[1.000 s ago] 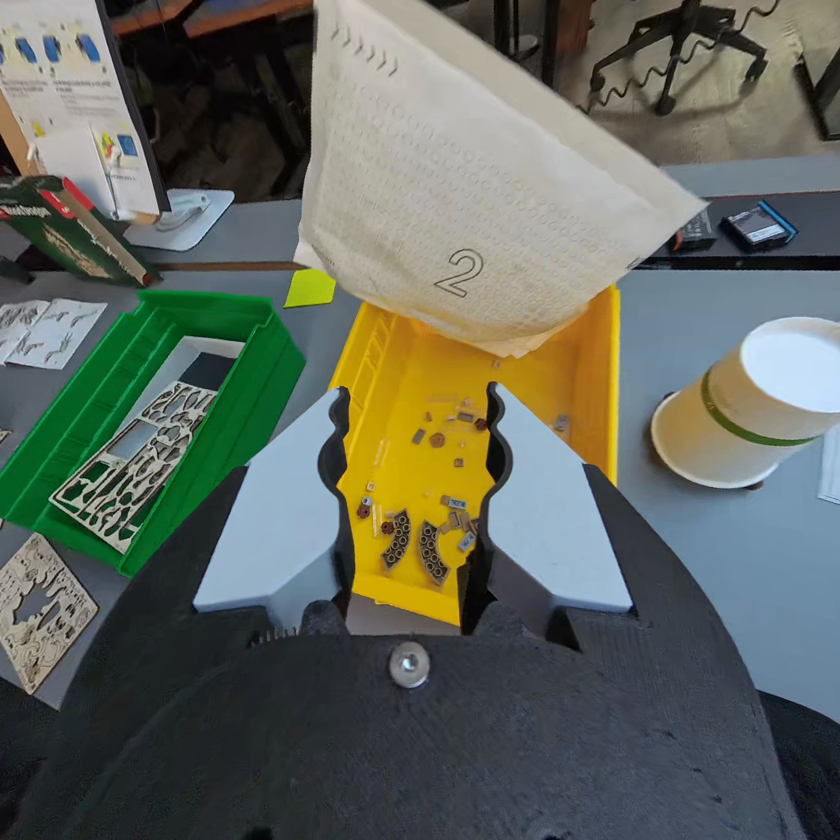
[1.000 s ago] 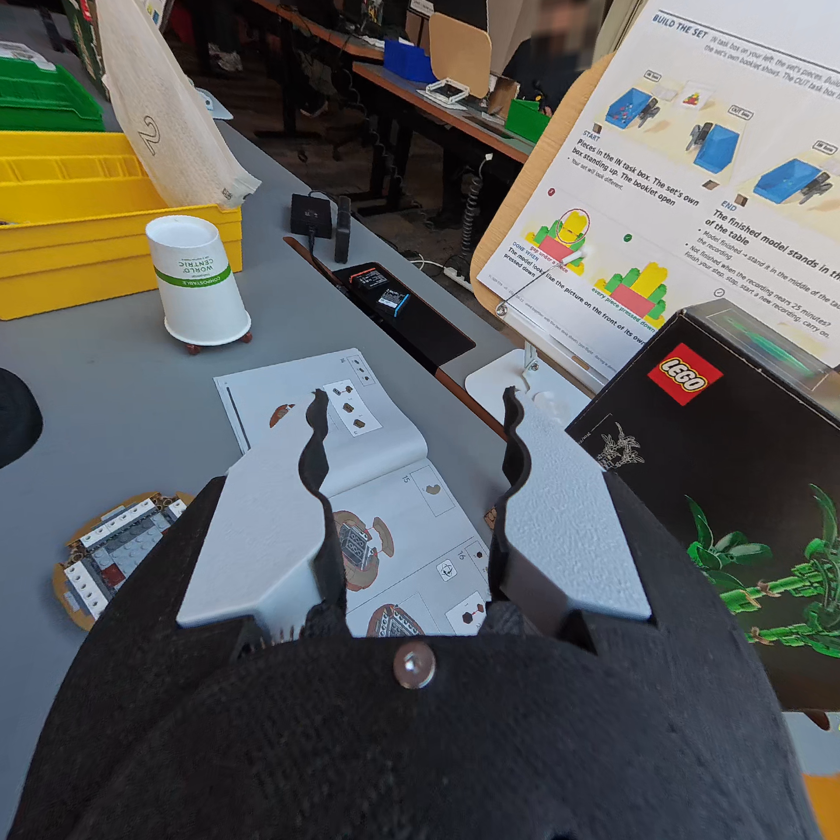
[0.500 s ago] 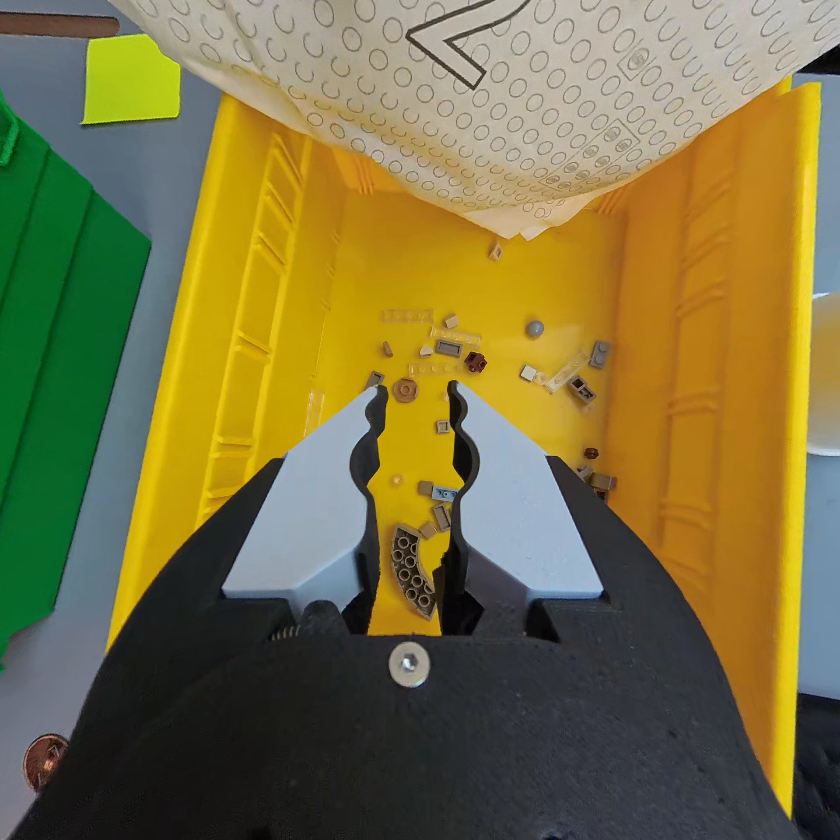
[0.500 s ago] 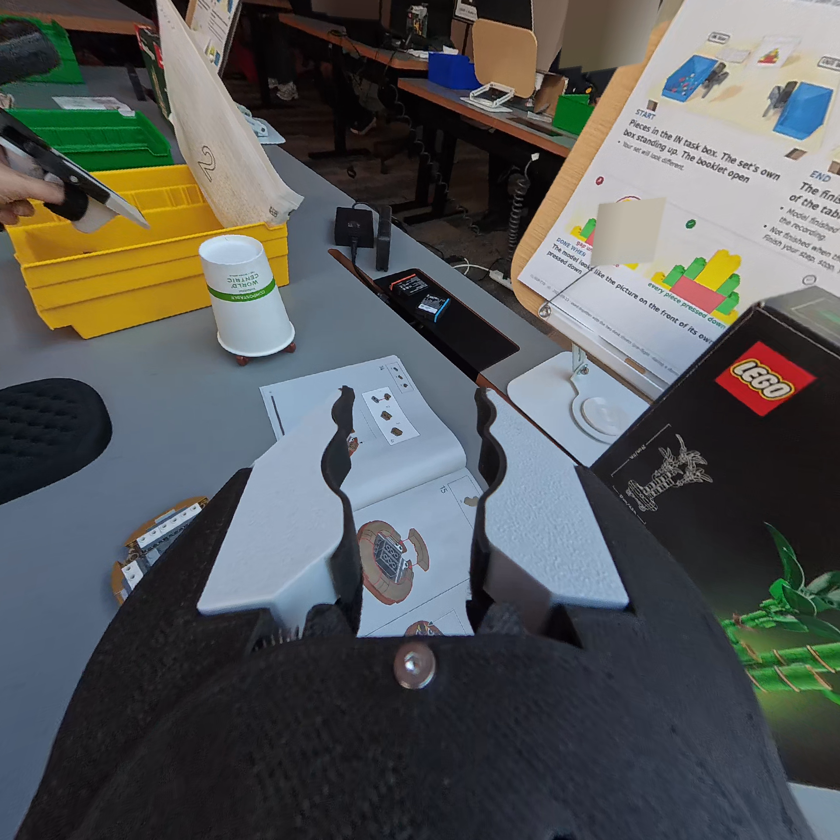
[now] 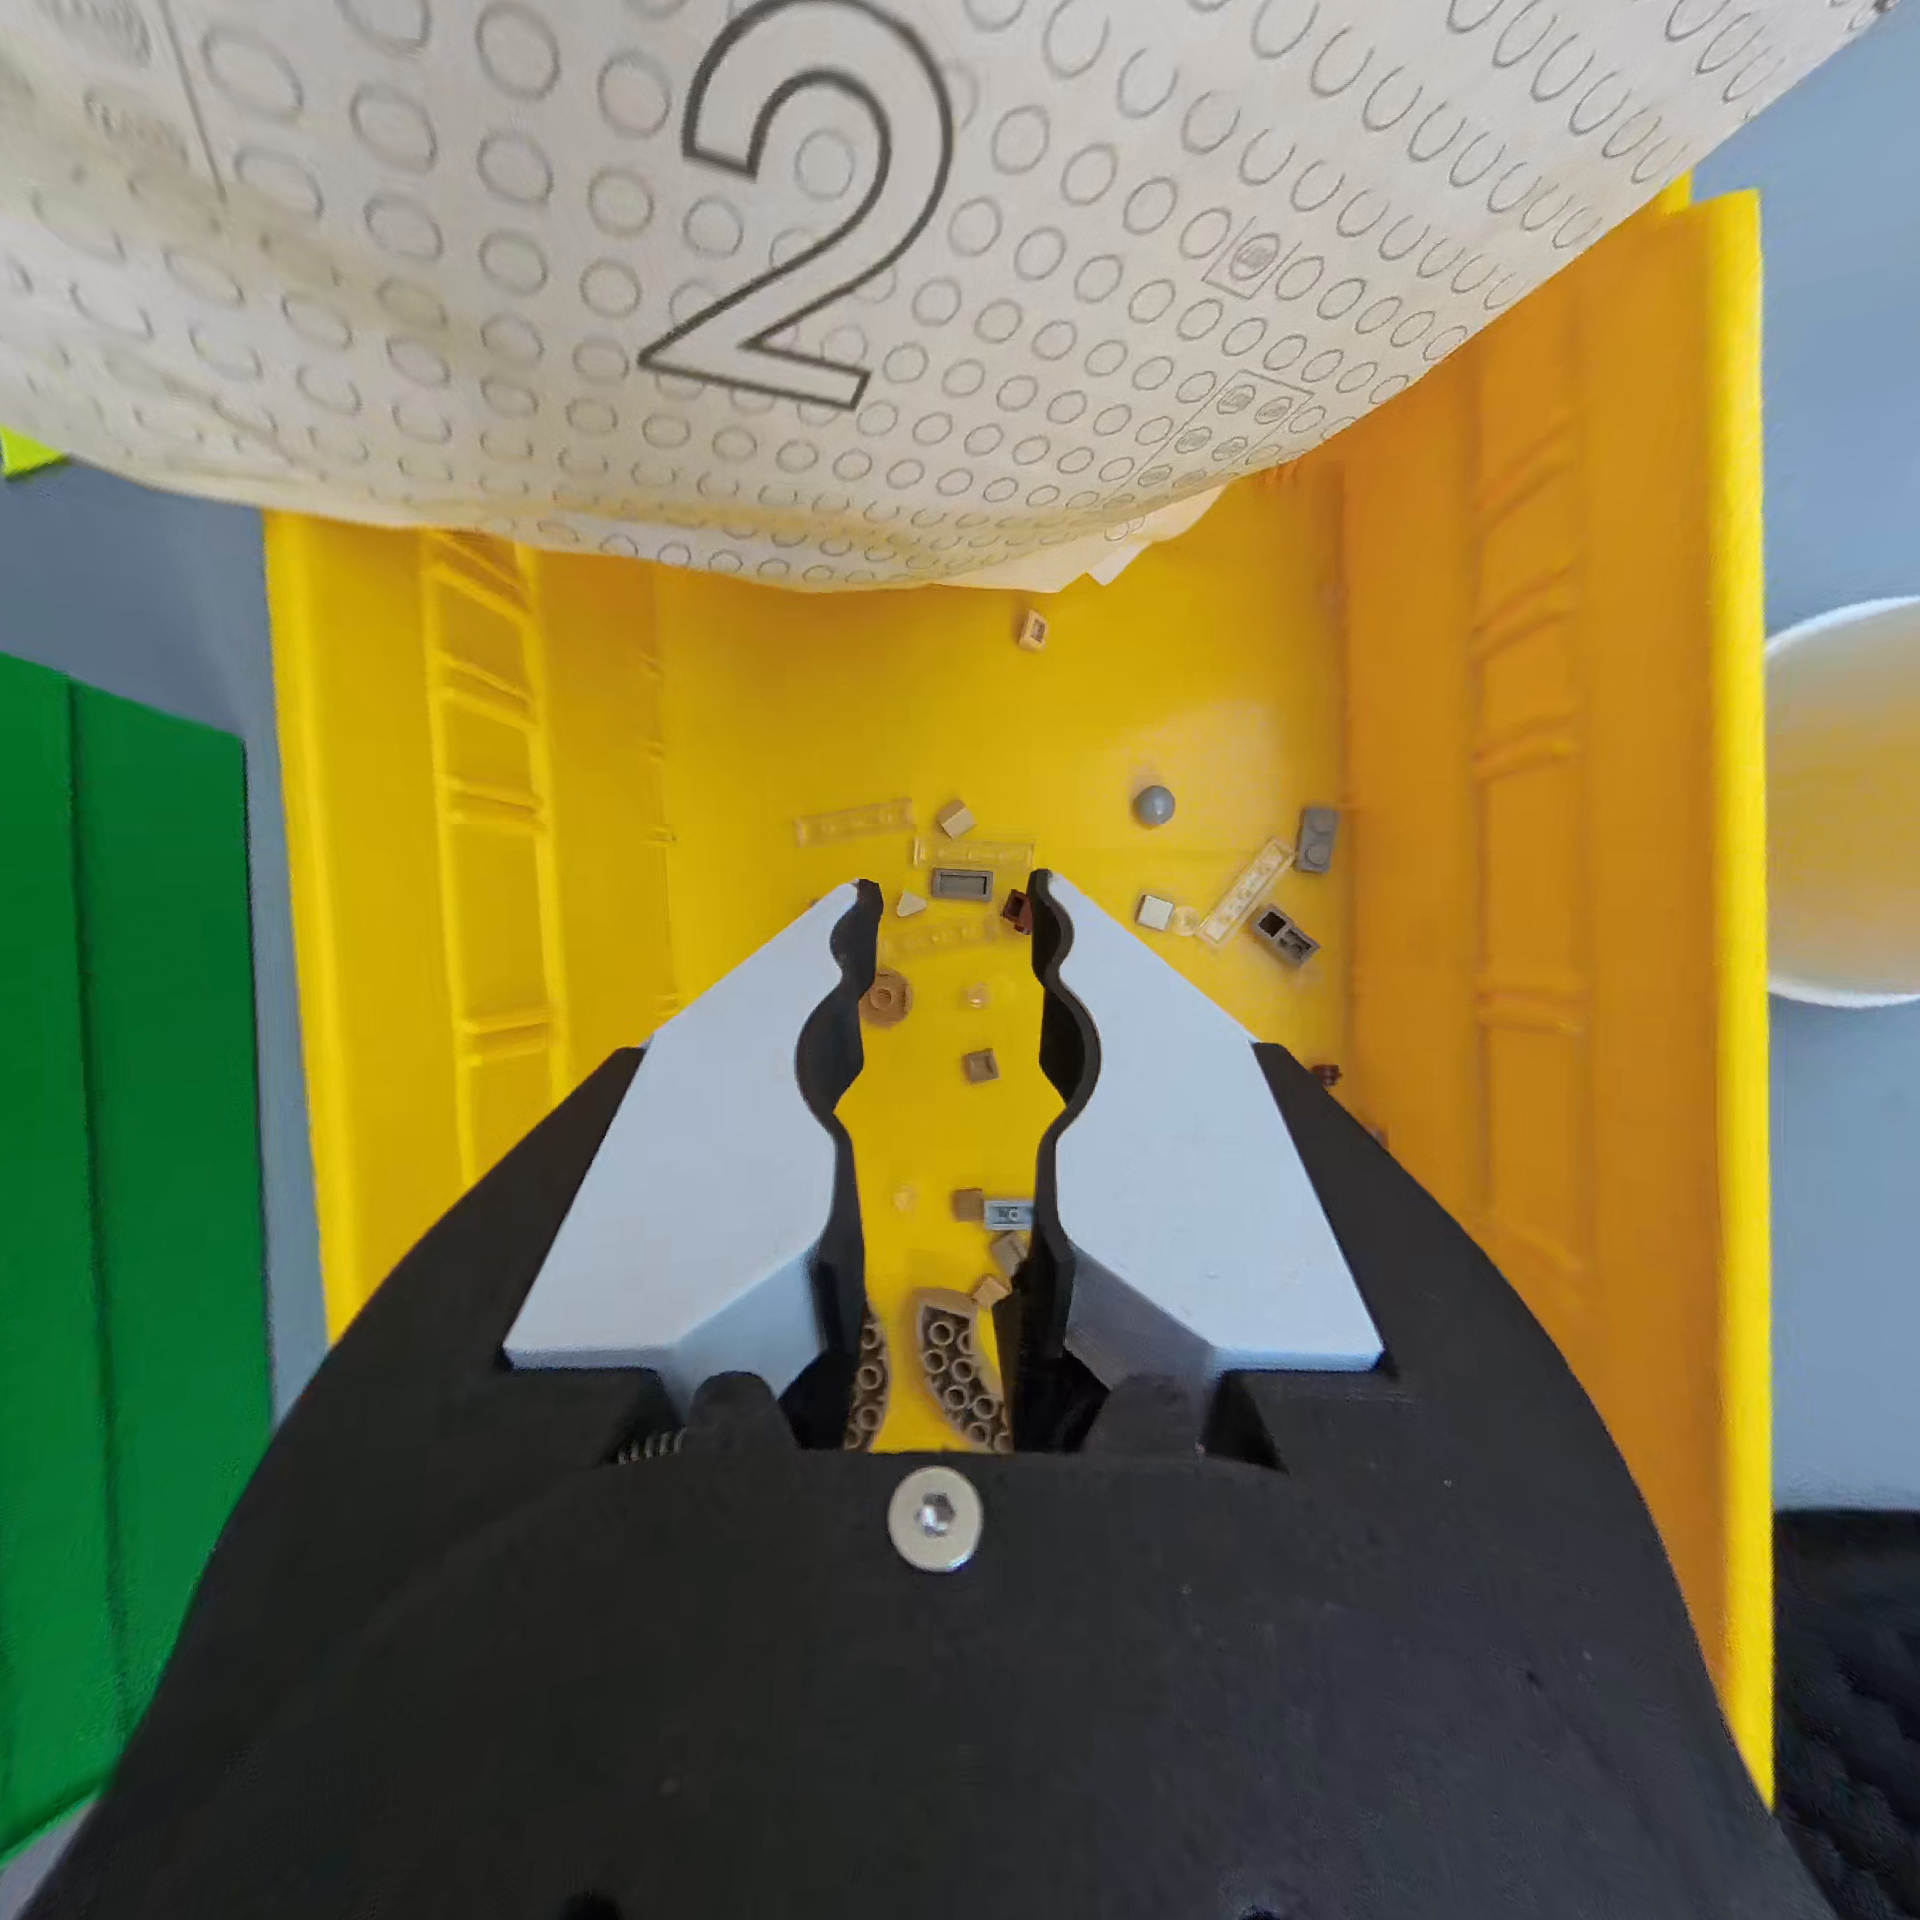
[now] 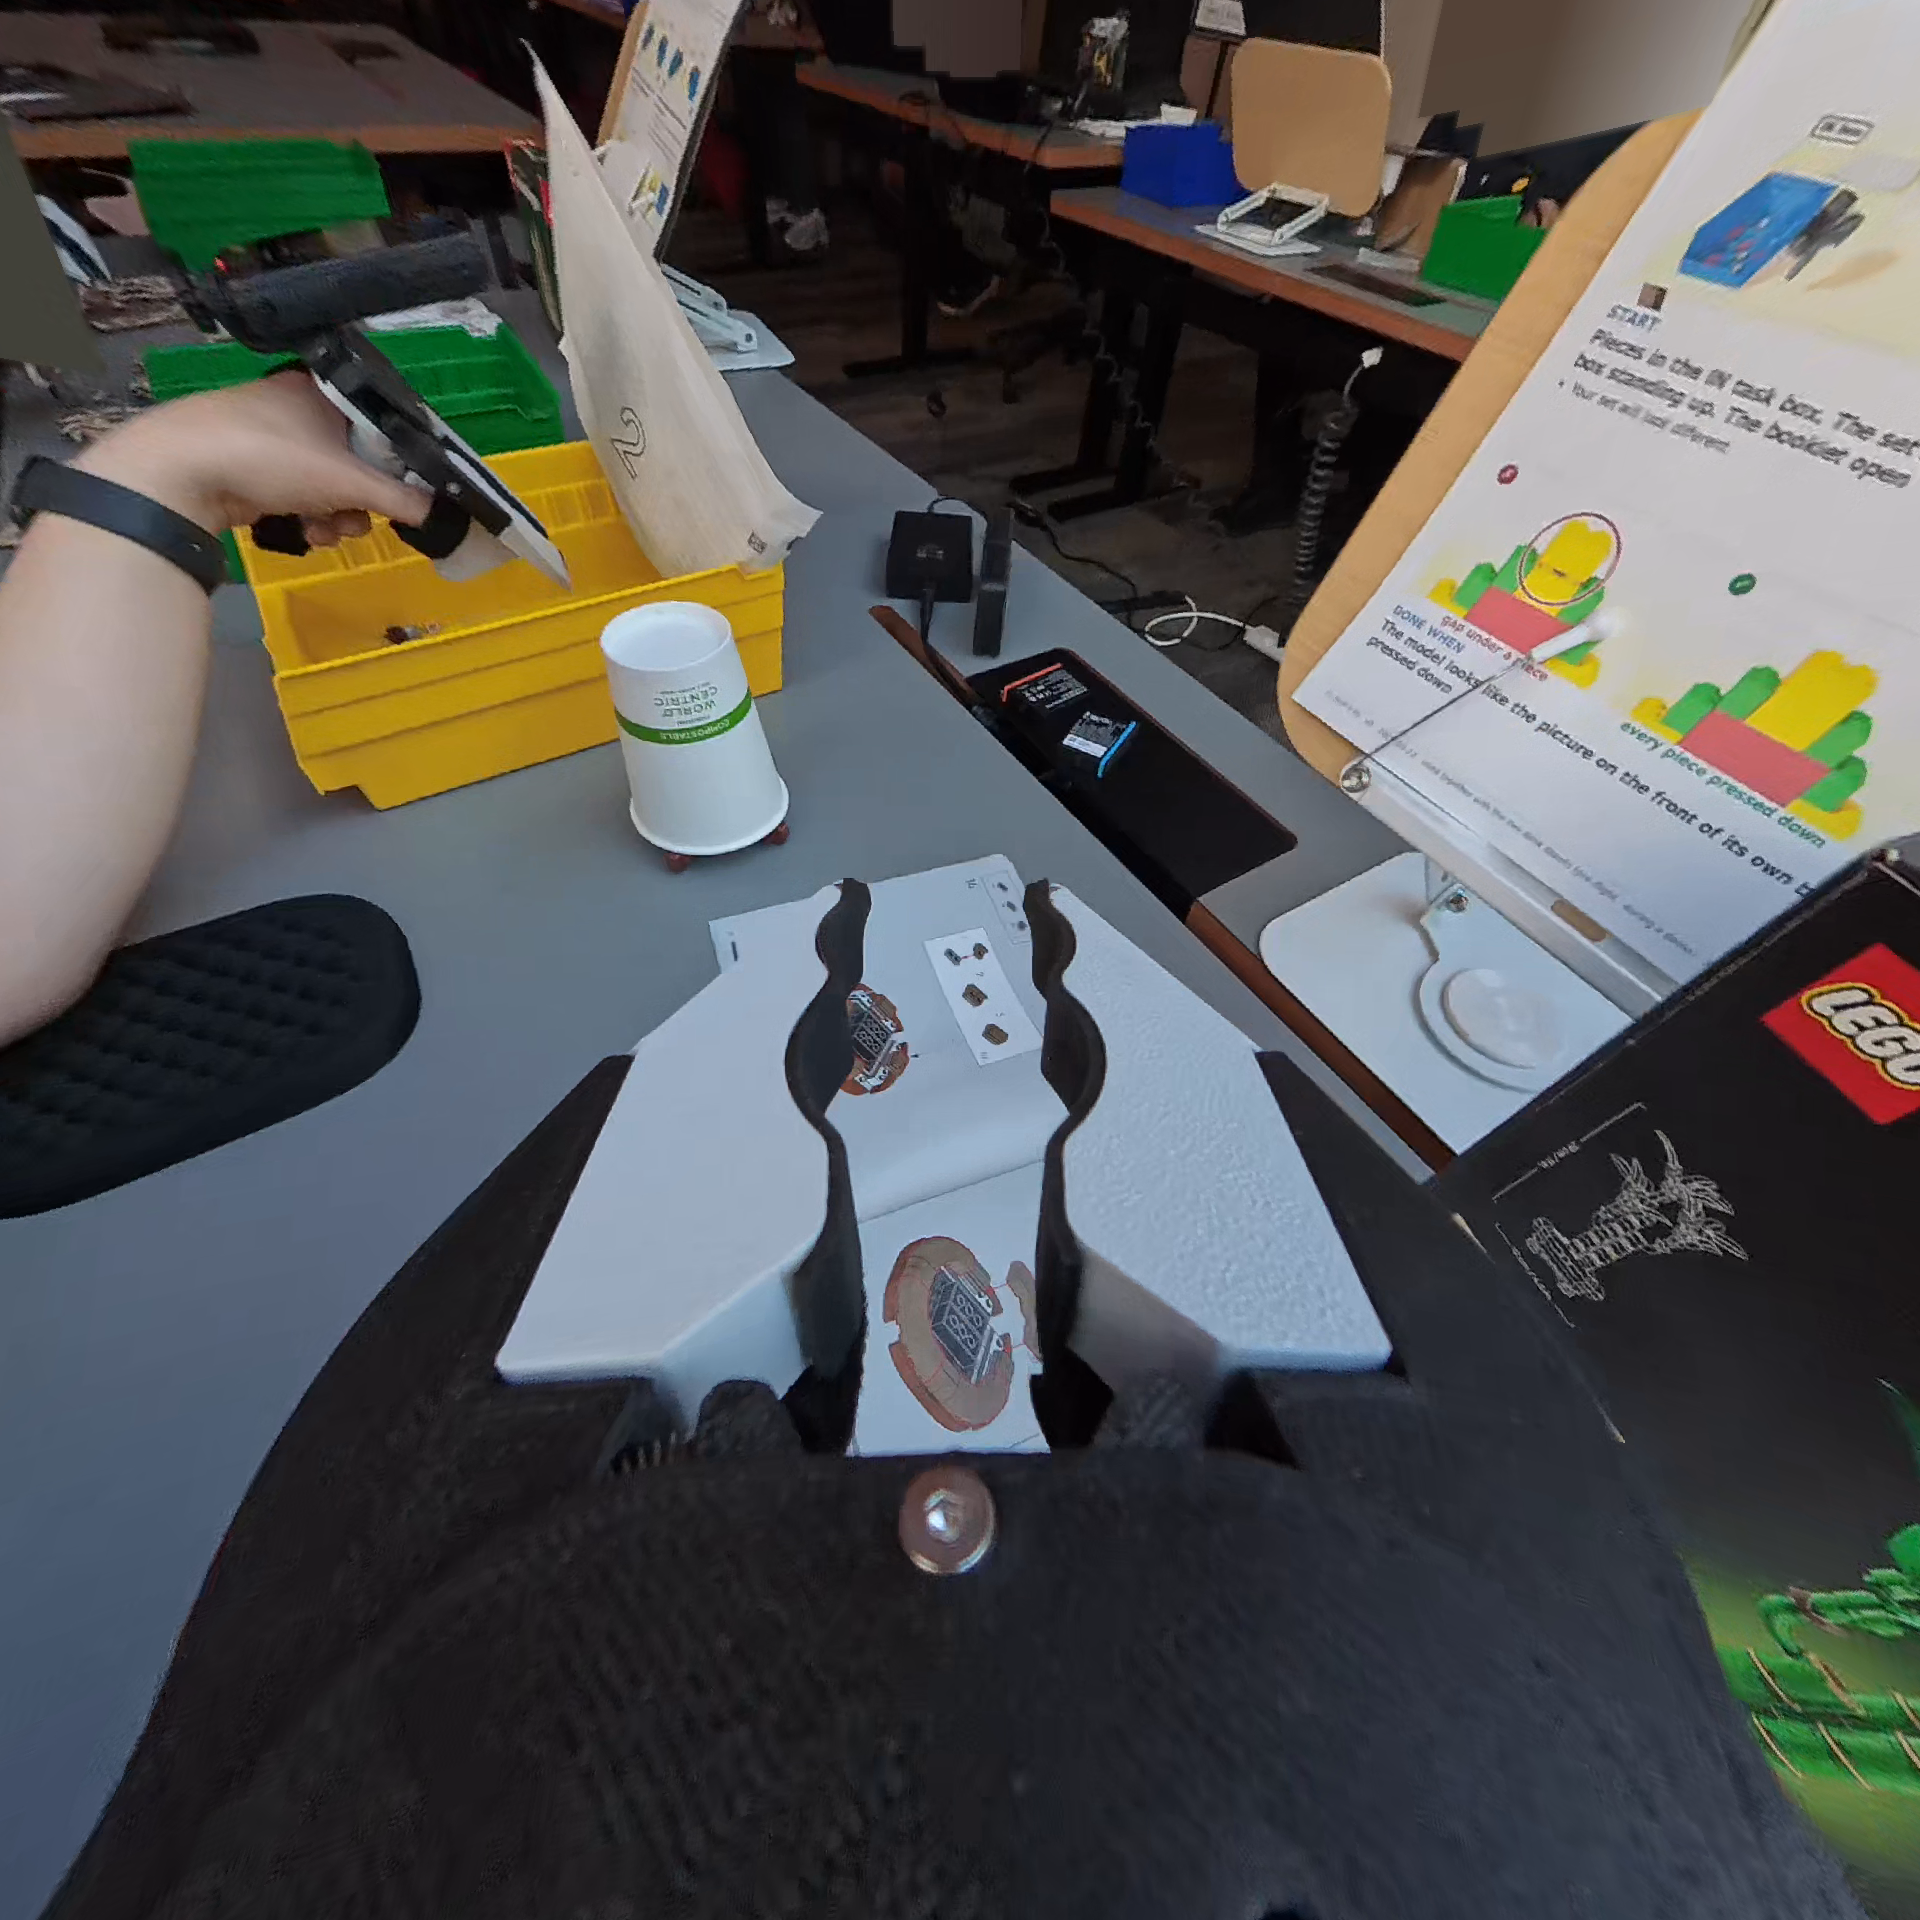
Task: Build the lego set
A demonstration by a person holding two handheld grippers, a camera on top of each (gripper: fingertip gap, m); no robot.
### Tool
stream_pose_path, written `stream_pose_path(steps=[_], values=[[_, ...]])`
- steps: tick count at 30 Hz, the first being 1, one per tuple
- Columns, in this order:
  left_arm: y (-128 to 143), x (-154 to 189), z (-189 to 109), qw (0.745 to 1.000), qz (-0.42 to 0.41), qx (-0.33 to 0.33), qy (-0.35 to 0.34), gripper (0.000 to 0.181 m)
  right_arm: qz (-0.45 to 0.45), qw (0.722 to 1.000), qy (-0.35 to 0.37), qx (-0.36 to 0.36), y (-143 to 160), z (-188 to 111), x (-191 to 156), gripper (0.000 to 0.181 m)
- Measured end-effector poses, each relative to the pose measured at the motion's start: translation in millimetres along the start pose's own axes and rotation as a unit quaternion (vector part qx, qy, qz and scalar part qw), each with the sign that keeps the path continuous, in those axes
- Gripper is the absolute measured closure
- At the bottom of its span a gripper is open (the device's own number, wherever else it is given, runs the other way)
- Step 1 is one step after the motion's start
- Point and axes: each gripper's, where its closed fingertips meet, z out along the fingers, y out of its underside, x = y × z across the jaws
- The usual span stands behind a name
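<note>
- Left gripper point(image 5: 948, 896): jaws narrowly parted, nothing held or touched, tips pointing down into the yellow bin point(image 5: 1621, 935) at frame centre.
- Loose lego pieces point(image 5: 1226, 904) scattered on the bin floor; a tan round plate point(image 5: 886, 1000), a small tan tile point(image 5: 979, 1065) and a grey piece point(image 5: 1006, 1211) show in the gap between the jaws, none gripped.
- Two curved grey studded pieces point(image 5: 961, 1371) lie at the base of the jaws, lower centre.
- A dark red piece point(image 5: 1016, 908) sits just beside the right-hand jaw tip.
- Paper bag point(image 5: 935, 312) leans over the far end of the bin, filling the top of the frame.
- Green bin point(image 5: 114, 1039) at left edge; white paper cup point(image 5: 1849, 810) at right edge.
- Right gripper point(image 6: 948, 904): jaws partly open, empty, above the open instruction booklet point(image 6: 966, 1153) on the grey surface point(image 6: 499, 935), mid-frame.
- Black lego box point(image 6: 1714, 1299) at lower right; instruction board point(image 6: 1662, 540) upper right.
- Right wrist view, upper left: a hand point(image 6: 249, 457) holds the left gripper over the yellow bin; the cup stands upside down just beside it.
</note>
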Motion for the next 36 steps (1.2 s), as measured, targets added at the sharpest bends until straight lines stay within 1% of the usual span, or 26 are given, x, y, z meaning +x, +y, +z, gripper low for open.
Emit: stream_pose_path(steps=[2,3,4,5,7,8,9,11,13,15,17,19,21,22,24,28,33,36], values=[[-7,-4,-1,0.999,0.039,-0.030,-0.004,0.148,0.002,1.000,0.018,-0.005,6,-2,9,0.148],[-10,-4,-2,0.998,0.055,-0.039,0.005,0.153,0.000,1.000,0.017,-0.008,7,-4,10,0.147],[-14,-7,-3,0.997,0.072,-0.041,0.010,0.151,-0.006,1.000,0.016,-0.008,8,-6,11,0.147],[-19,-8,-4,0.995,0.091,-0.032,0.018,0.149,-0.012,1.000,0.020,-0.007,8,-9,12,0.146],[-28,-7,-10,0.992,0.123,-0.005,0.039,0.154,-0.018,0.999,0.032,-0.004,7,-14,18,0.146],[-29,-6,-14,0.989,0.138,0.006,0.046,0.150,-0.017,0.999,0.035,0.000,5,-16,20,0.146],[-30,-4,-17,0.987,0.153,0.019,0.050,0.150,-0.016,0.999,0.034,0.007,3,-19,20,0.146],[-24,6,-19,0.979,0.192,0.027,0.070,0.148,-0.010,0.999,0.028,0.022,-1,-22,21,0.145],[-11,11,-12,0.968,0.238,0.014,0.078,0.146,-0.003,0.999,0.025,0.034,-4,-24,21,0.146],[4,1,1,0.957,0.283,-0.028,0.057,0.142,0.002,0.999,0.022,0.042,-6,-26,22,0.146],[14,-11,11,0.946,0.315,-0.060,0.039,0.142,0.002,0.999,0.021,0.047,-8,-28,21,0.146],[19,-14,17,0.935,0.343,-0.075,0.047,0.146,0.001,0.999,0.022,0.050,-9,-30,21,0.146],[16,-18,22,0.922,0.379,-0.069,0.040,0.149,-0.001,0.998,0.025,0.053,-10,-33,21,0.145],[16,-18,24,0.919,0.385,-0.067,0.046,0.153,-0.001,0.998,0.025,0.055,-10,-34,21,0.146],[19,-15,31,0.915,0.390,-0.075,0.068,0.154,0.002,0.998,0.023,0.060,-11,-37,21,0.146],[28,-23,43,0.901,0.415,-0.104,0.067,0.152,0.008,0.998,0.023,0.062,-10,-39,23,0.146],[34,-20,49,0.902,0.401,-0.124,0.098,0.157,0.003,0.998,0.035,0.050,-4,-40,27,0.145],[30,-17,48,0.902,0.402,-0.119,0.106,0.159,0.008,0.998,0.034,0.051,-4,-40,28,0.145]])
